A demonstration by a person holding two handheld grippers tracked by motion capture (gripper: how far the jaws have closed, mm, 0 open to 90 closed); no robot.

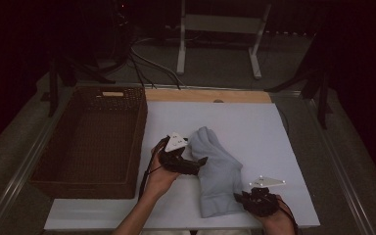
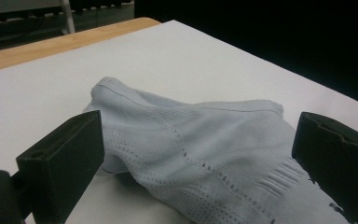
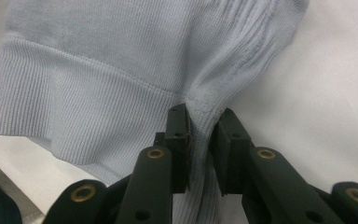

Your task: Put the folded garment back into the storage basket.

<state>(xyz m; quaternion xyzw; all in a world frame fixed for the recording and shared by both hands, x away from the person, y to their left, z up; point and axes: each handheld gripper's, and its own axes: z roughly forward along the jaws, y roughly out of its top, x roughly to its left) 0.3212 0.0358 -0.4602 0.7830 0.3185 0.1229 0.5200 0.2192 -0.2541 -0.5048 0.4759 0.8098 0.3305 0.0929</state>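
Sock [image 1: 218, 169] lies at centre frame on the white board [image 1: 254, 122], its cuff pinched by the right gripper [image 3: 200, 135]; the left gripper [image 2: 196, 154] gapes over the toe, best closed squarely before lifting.

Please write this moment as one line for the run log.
right gripper: shut on sock cuff | left gripper: open, jaws either side of sock toe | sock: flat on white board | basket: at left
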